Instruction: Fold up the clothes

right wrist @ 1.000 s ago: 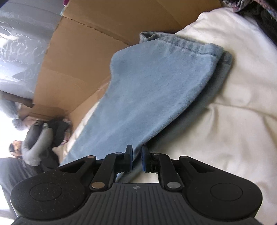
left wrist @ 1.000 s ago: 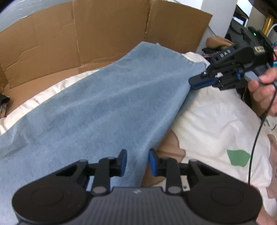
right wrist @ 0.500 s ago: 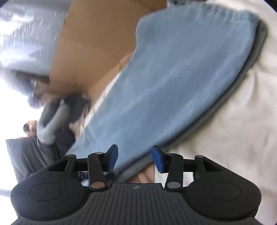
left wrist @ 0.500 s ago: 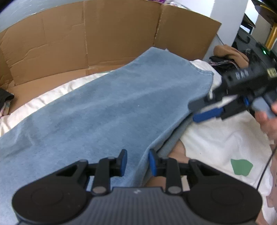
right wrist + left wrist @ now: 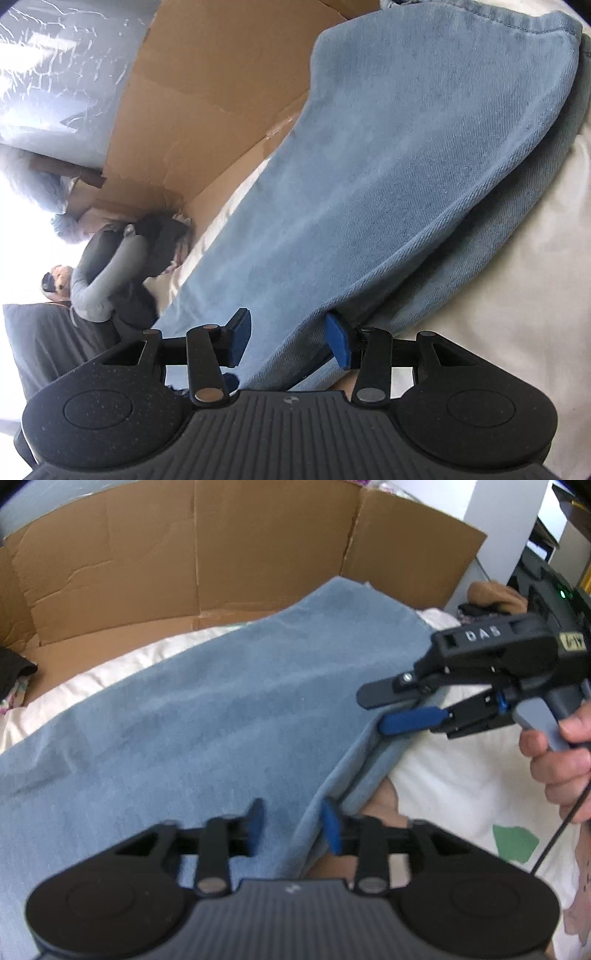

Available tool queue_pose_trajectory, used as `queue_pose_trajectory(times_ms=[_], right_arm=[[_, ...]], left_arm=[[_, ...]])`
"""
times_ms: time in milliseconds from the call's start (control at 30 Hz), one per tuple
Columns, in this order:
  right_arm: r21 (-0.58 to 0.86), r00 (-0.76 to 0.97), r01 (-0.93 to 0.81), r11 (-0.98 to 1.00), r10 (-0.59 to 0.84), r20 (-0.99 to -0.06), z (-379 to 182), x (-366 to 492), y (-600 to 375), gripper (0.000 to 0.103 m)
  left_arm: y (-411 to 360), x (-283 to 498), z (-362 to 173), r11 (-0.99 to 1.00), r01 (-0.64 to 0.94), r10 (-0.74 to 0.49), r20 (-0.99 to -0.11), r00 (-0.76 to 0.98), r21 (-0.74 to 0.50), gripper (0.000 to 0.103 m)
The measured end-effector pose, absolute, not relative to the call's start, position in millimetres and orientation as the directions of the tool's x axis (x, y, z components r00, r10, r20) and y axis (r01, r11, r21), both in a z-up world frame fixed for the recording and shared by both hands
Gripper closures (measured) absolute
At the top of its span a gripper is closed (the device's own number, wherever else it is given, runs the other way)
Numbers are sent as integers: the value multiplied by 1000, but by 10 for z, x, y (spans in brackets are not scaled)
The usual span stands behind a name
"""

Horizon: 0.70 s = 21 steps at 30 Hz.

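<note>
A pair of light blue jeans (image 5: 207, 716), folded lengthwise, lies on the white bedspread (image 5: 458, 775). In the left wrist view my left gripper (image 5: 291, 825) hovers over the near folded edge. Its jaws are opening, with the edge between the blue pads and not pressed. My right gripper (image 5: 373, 710), held by a hand (image 5: 557, 760), reaches in from the right with one finger above and one below the jeans' right edge. In the right wrist view its pads (image 5: 288, 339) stand apart around the double-layered edge of the jeans (image 5: 406, 177) without pinching it.
Brown cardboard panels (image 5: 229, 554) wall the far side of the bed. A heap of clothes (image 5: 491, 598) lies at the back right by a white pillar (image 5: 506, 524). Dark garments (image 5: 122, 258) sit at the far left. A black cable (image 5: 554, 838) hangs from the right hand.
Both grippers have let go of the jeans' edge: the right jaws opened first, then the left. The right gripper pulled away and came back to the edge. The jeans lie flatter.
</note>
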State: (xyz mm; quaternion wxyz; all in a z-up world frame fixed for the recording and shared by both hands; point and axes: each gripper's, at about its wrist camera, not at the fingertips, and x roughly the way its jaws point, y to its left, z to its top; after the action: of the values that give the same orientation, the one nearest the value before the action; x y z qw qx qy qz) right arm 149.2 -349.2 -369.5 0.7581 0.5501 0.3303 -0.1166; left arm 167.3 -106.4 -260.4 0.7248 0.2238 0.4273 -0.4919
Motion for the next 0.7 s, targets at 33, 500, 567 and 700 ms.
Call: queue_pose_trajectory(times_ms=[33,500,567,700], right_arm=[[756,753,542,366,188,-631,-3711,1483,-3493,53],[758,745,546,357,206,-634,-3783,1347,-3581,52],[758,745,543,361,210,-634,-3781,1364,-3572,52],[766,754,529,365,214,-622,-3764,1441,-3536,50]], left_arm=[[-1065,1655,-2617,412,907,-517,-843,152,-89,45],[-1021,1789,-2607,455,875,-551,-824,131,-165,94],[-1019,1819,-2588,468,867,-560,-816,140,-172,94],[-1063,1775,-2635,444,885,-541,-829,143,-138,93]])
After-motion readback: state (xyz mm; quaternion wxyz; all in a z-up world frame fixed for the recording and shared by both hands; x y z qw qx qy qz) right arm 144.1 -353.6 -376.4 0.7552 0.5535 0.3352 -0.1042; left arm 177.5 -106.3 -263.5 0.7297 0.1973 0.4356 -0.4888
